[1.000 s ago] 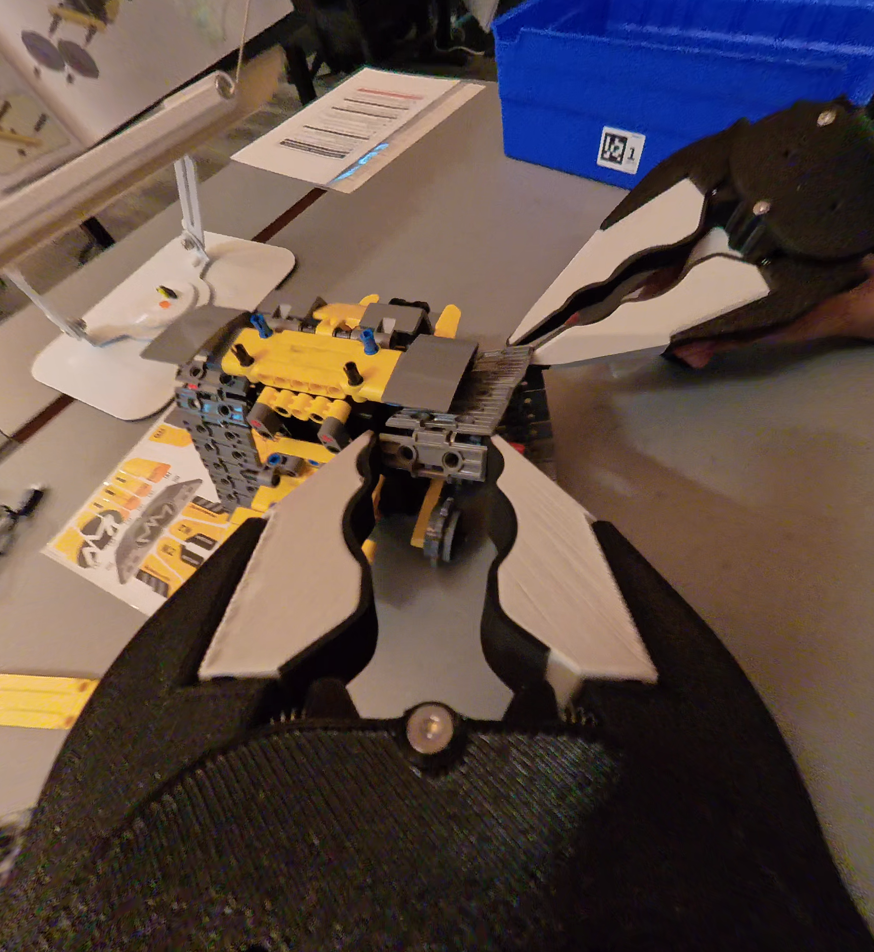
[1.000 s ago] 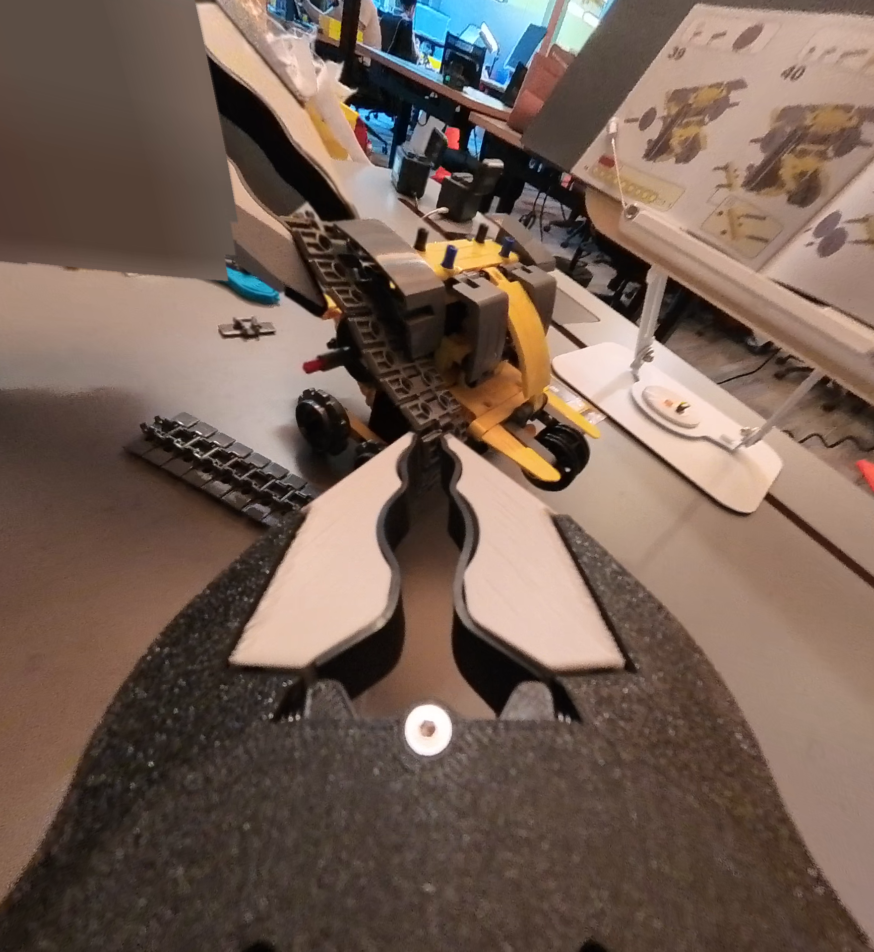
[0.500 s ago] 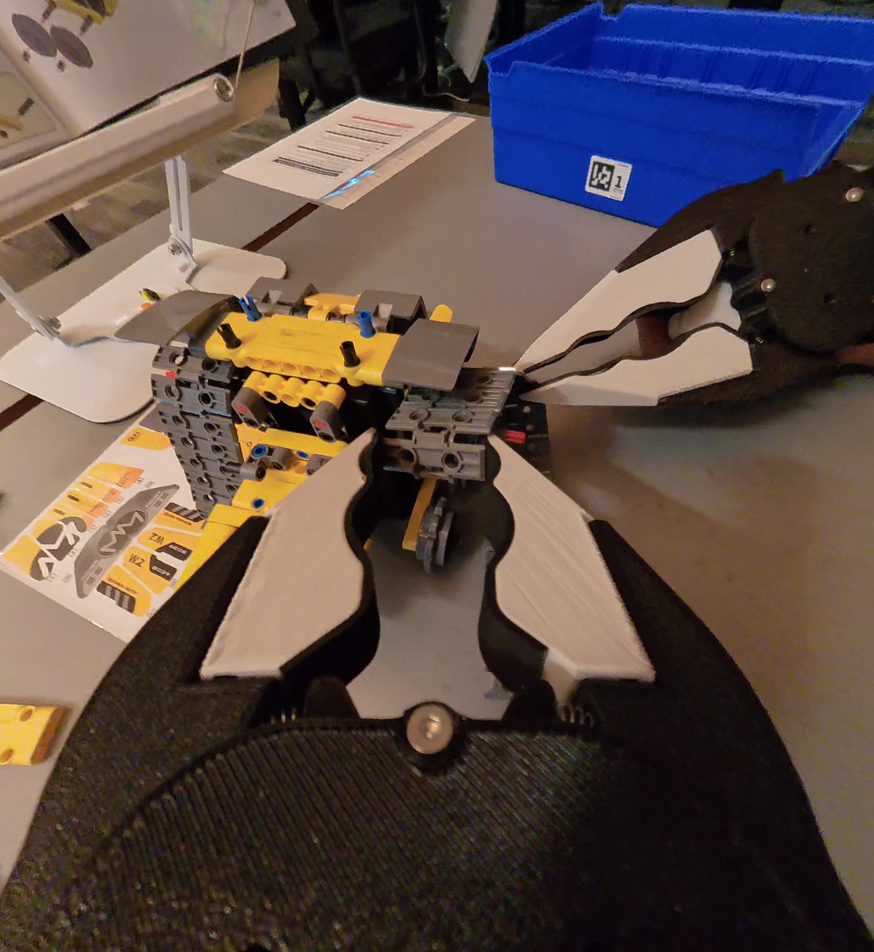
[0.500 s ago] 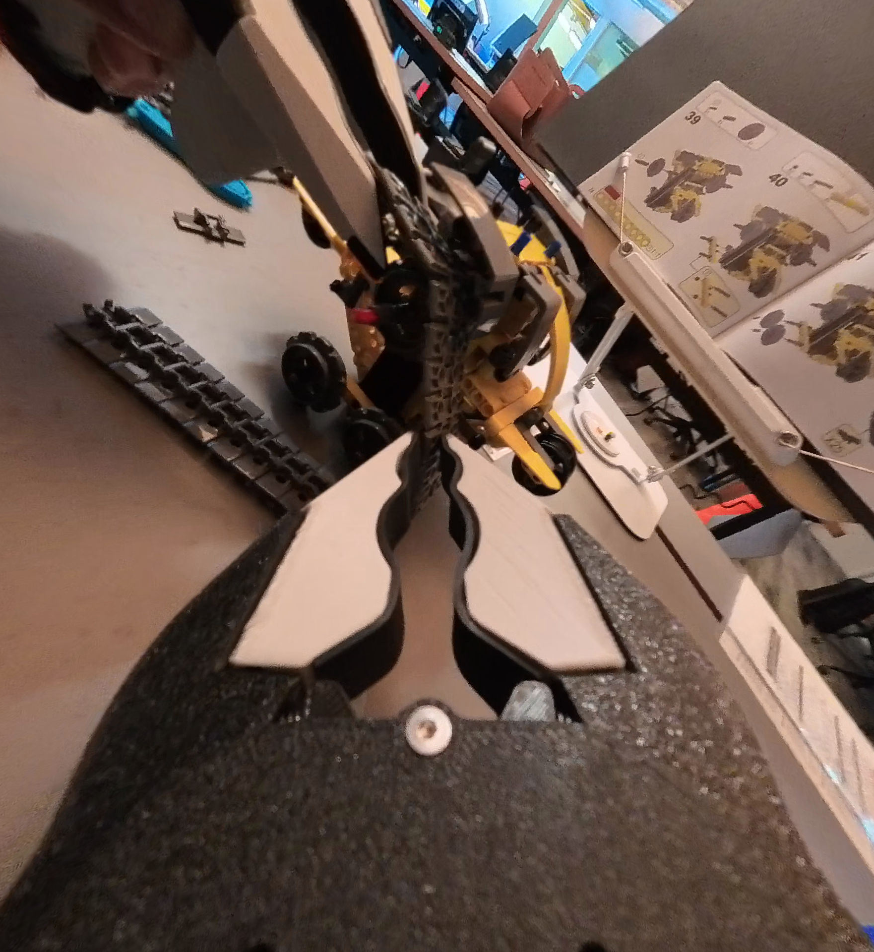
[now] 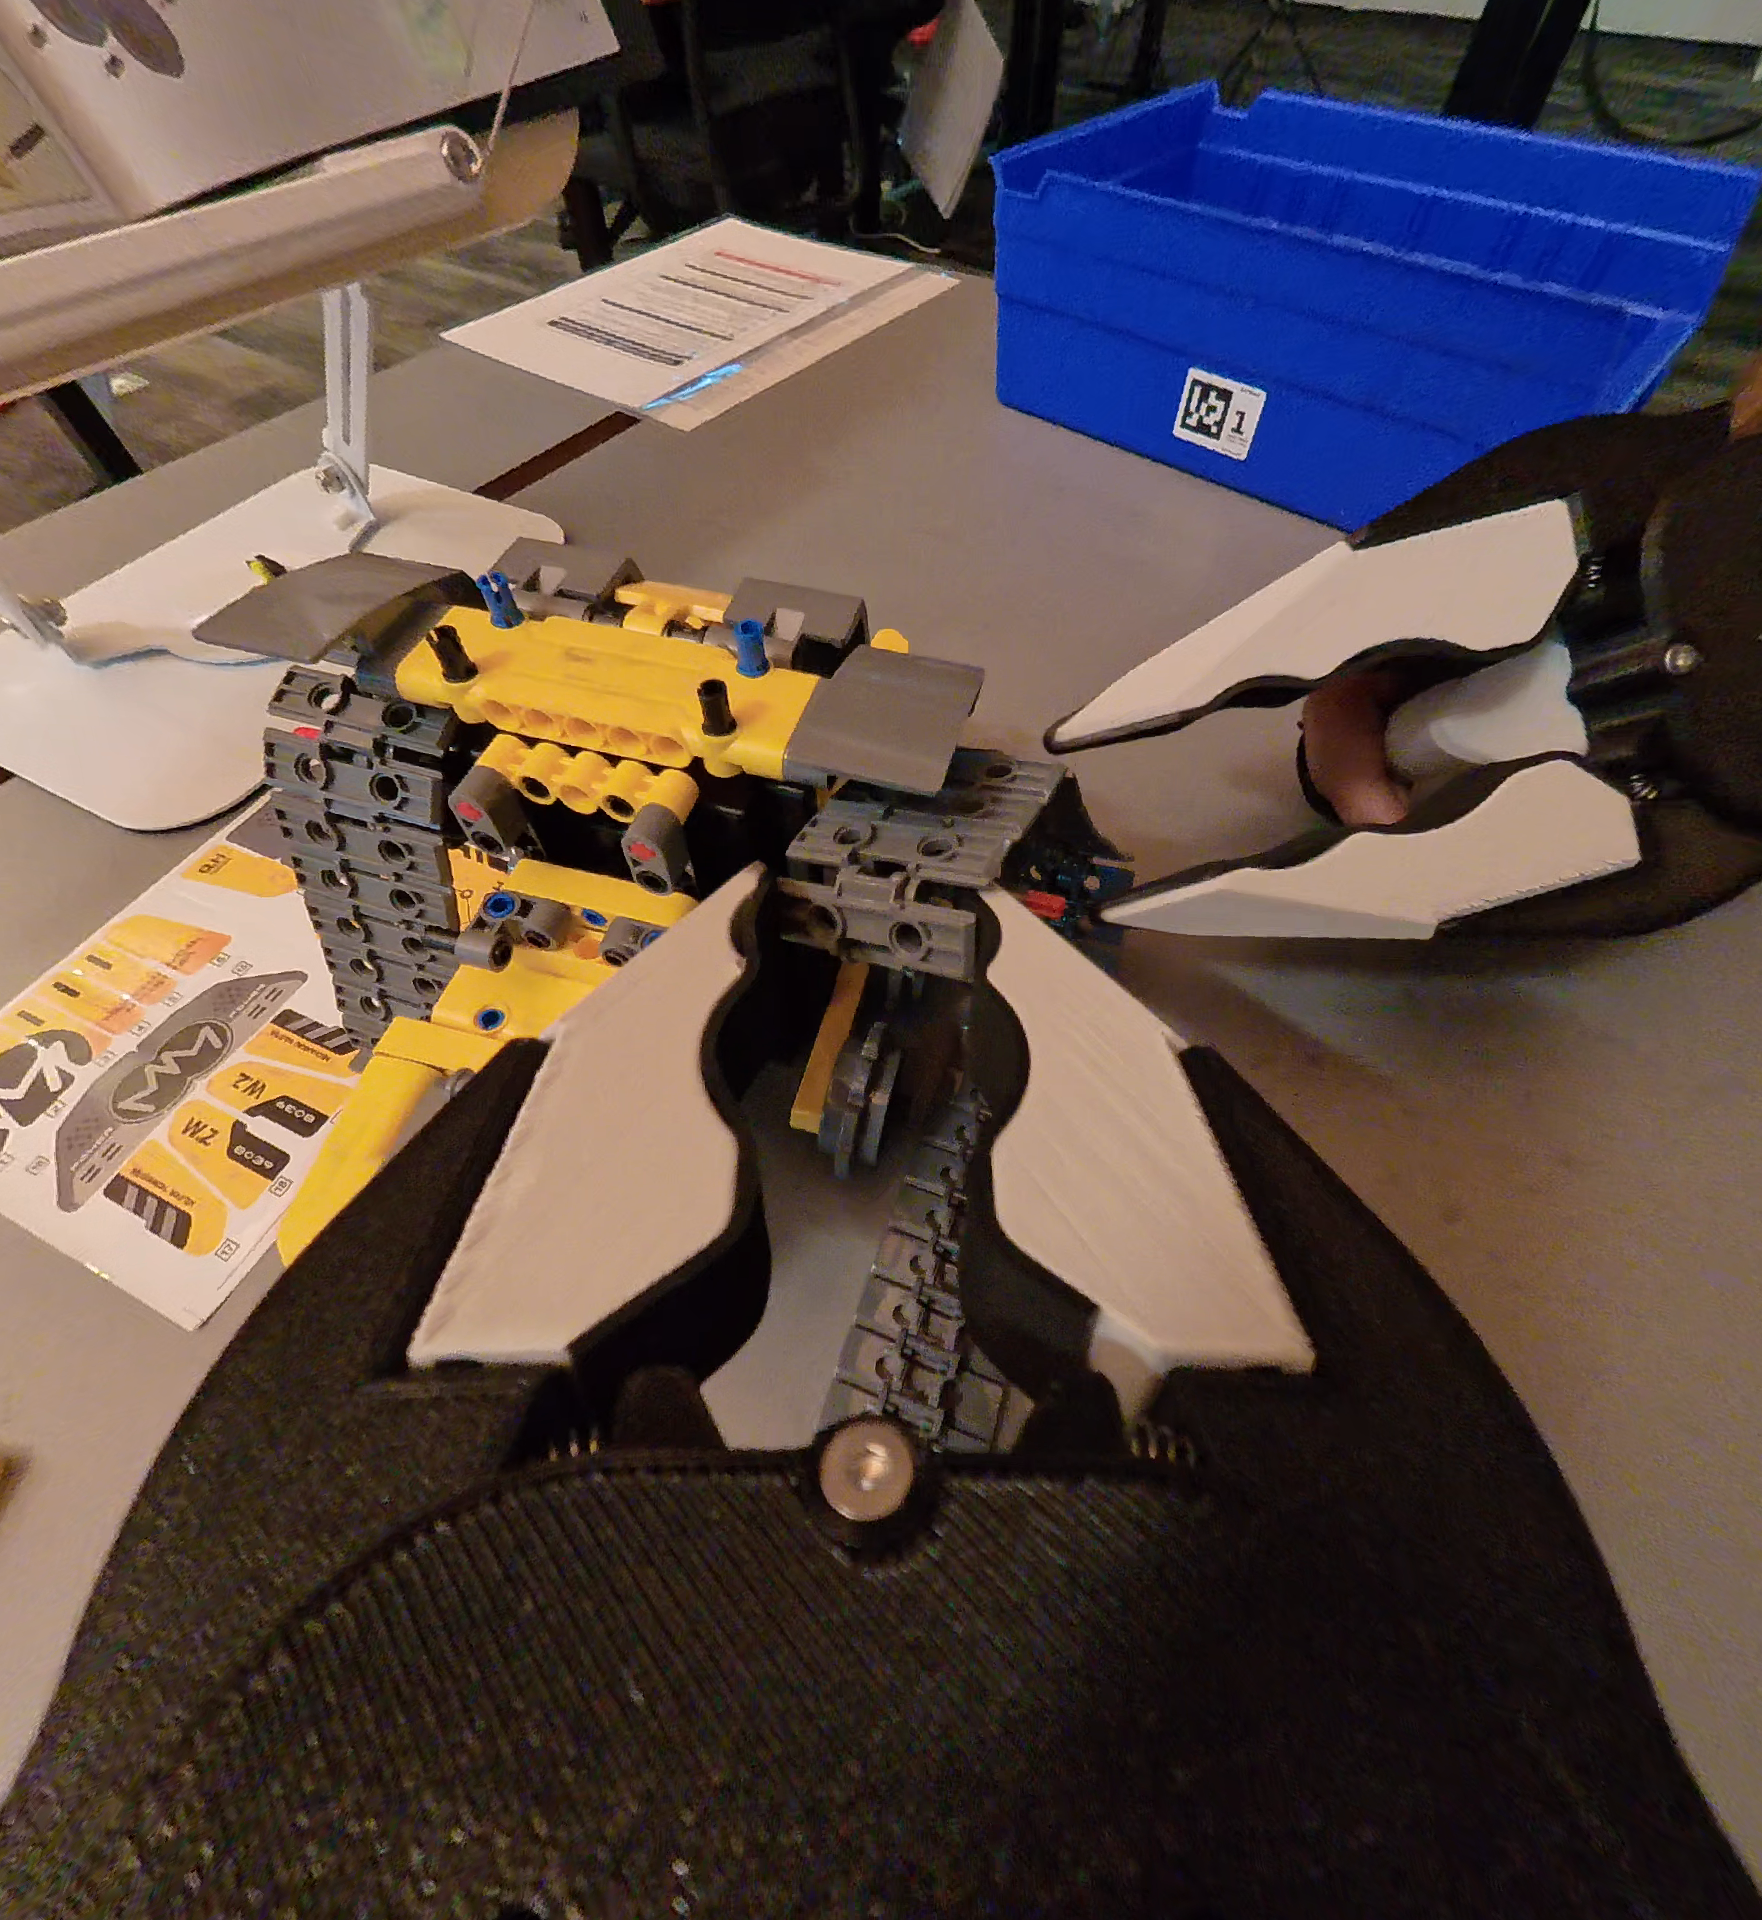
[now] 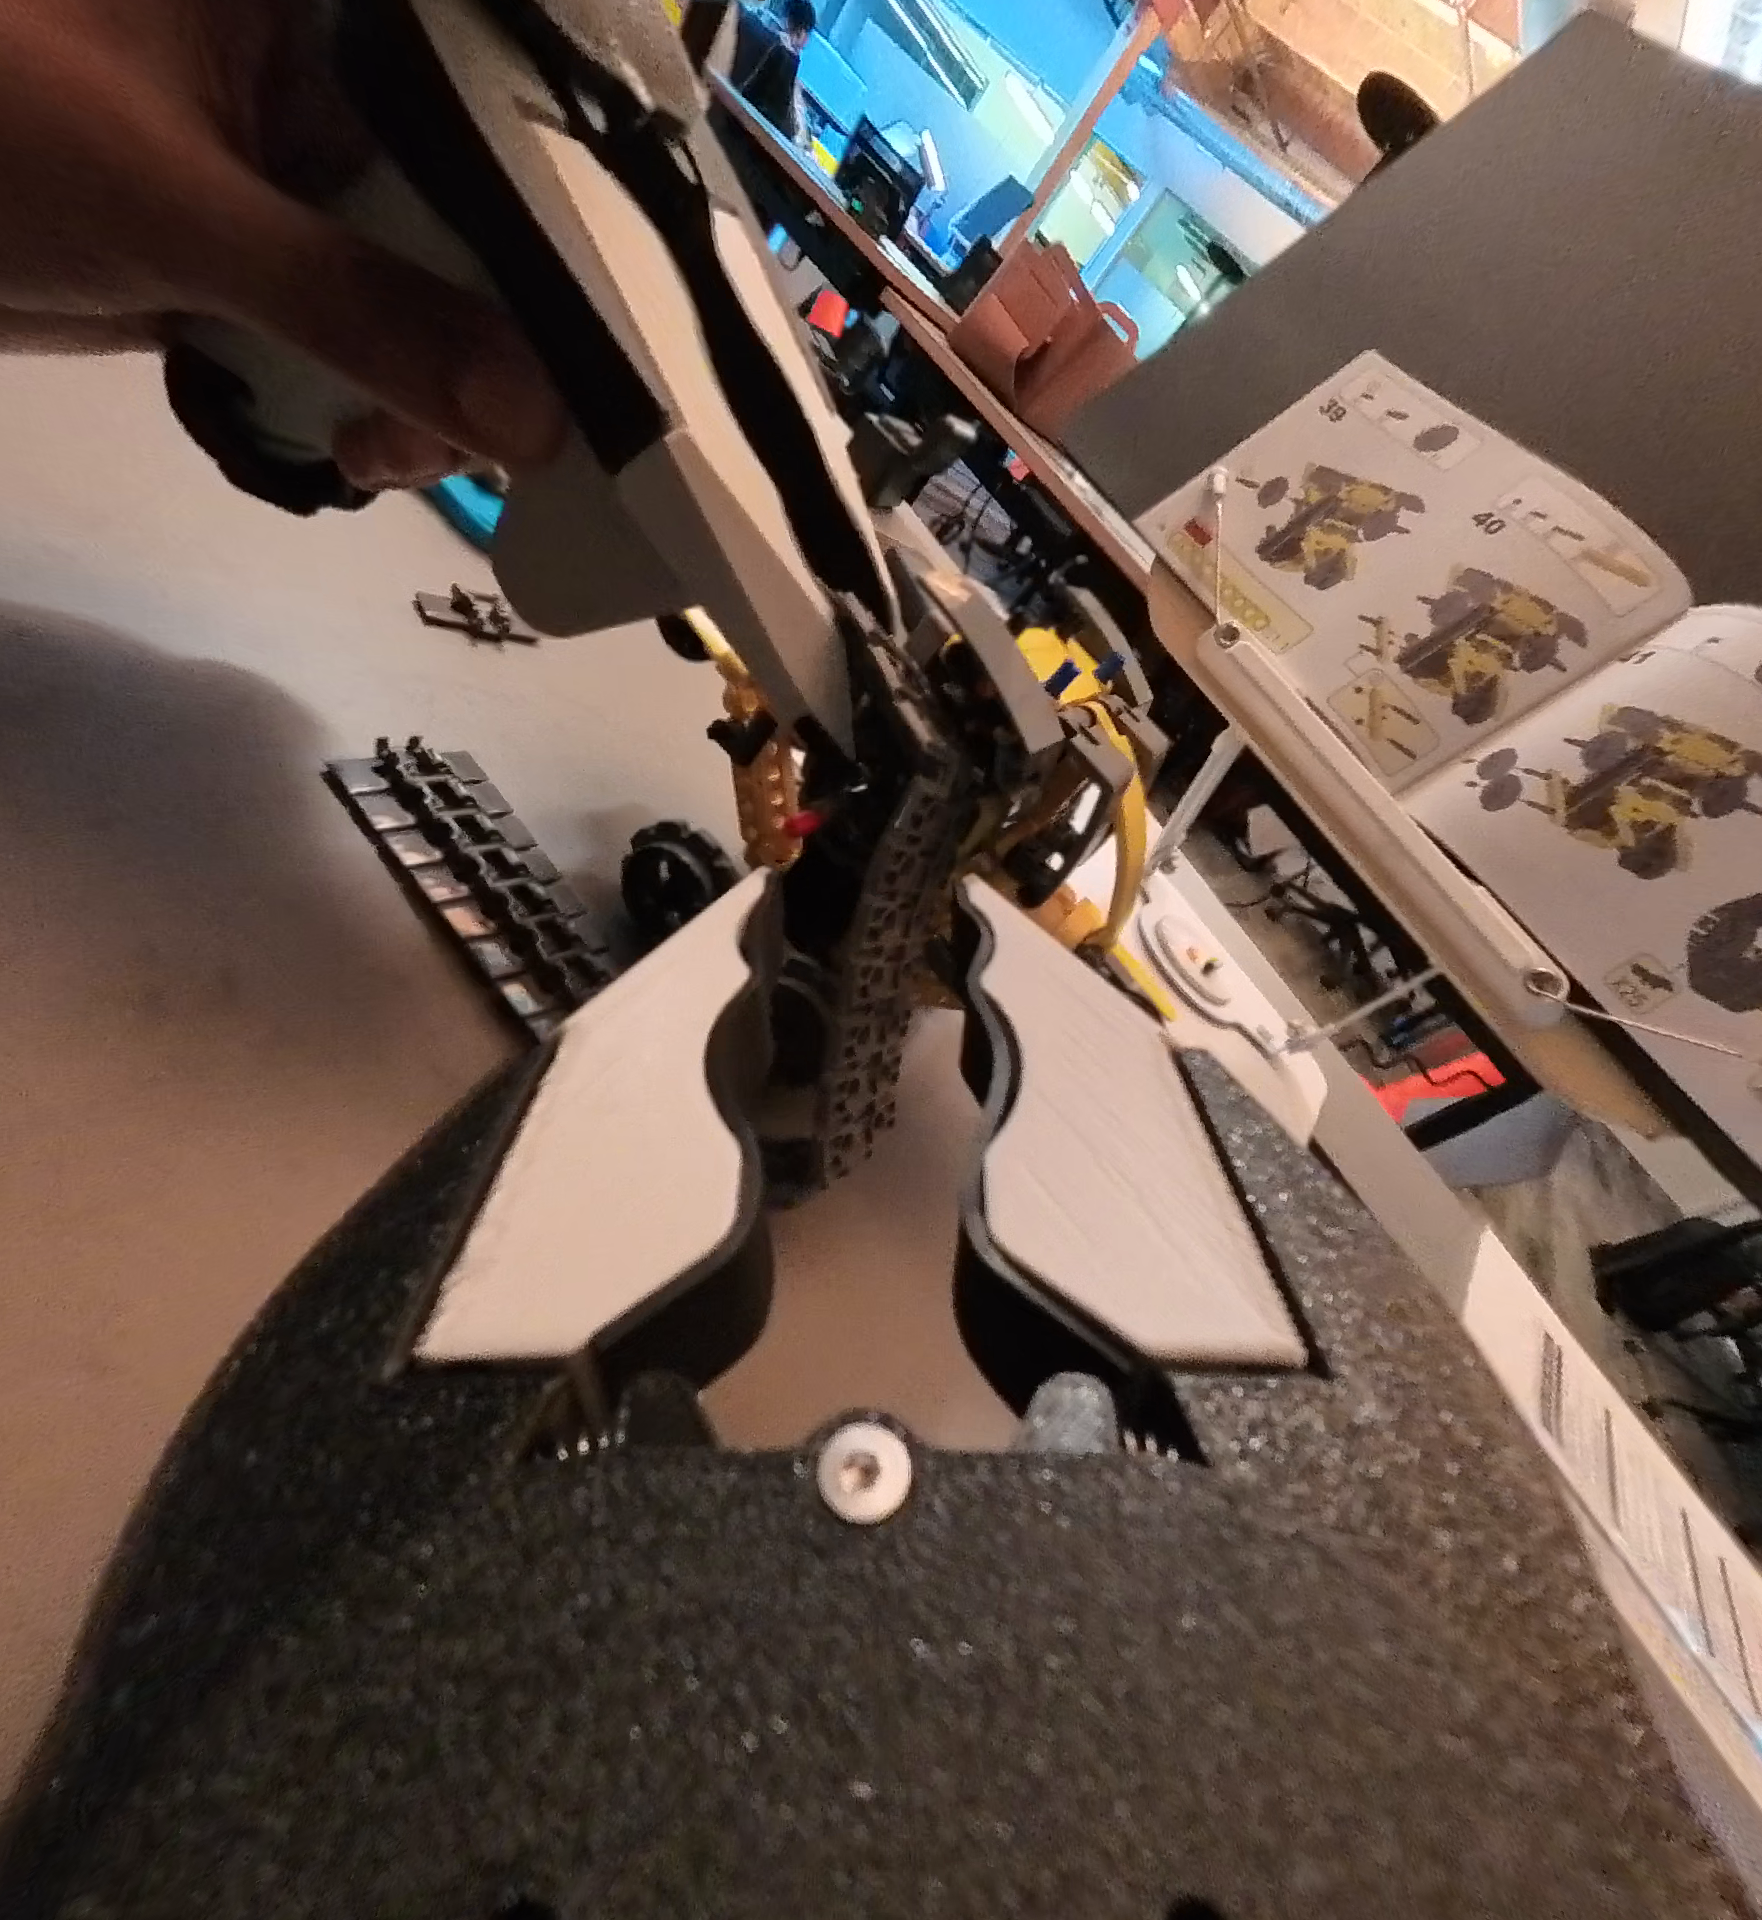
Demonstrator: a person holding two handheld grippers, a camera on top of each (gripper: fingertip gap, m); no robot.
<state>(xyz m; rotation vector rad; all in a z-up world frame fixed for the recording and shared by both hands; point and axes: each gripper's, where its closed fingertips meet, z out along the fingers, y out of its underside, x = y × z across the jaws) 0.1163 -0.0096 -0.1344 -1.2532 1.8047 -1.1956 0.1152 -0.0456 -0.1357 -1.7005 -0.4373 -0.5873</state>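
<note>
A yellow and grey brick vehicle model (image 5: 586, 717) stands on the grey table (image 5: 1479, 1195). A dark grey track chain (image 5: 918, 831) lies over its right end and runs down between my left fingers. My left gripper (image 5: 872, 899) is shut on a link of this track. My right gripper (image 5: 1079, 826) is open beside the model's right end, with its tips on either side of the track. In the right wrist view, the track (image 6: 887, 935) hangs between the open right gripper (image 6: 864, 883) fingers, untouched. The left fingers (image 6: 731, 540) reach in from above.
A blue bin (image 5: 1376, 312) stands at the back right. A white book stand (image 5: 181, 707) holds an instruction booklet (image 6: 1428, 582). A sticker sheet (image 5: 129, 1081) lies to the left. A second track strip (image 6: 472, 873) and a black wheel (image 6: 669, 883) lie near the model. A printed sheet (image 5: 690, 312) lies at the back.
My right gripper was shut on the track end and has now opened, letting it go. The left gripper keeps its hold, and the track now hangs down between its fingers.
</note>
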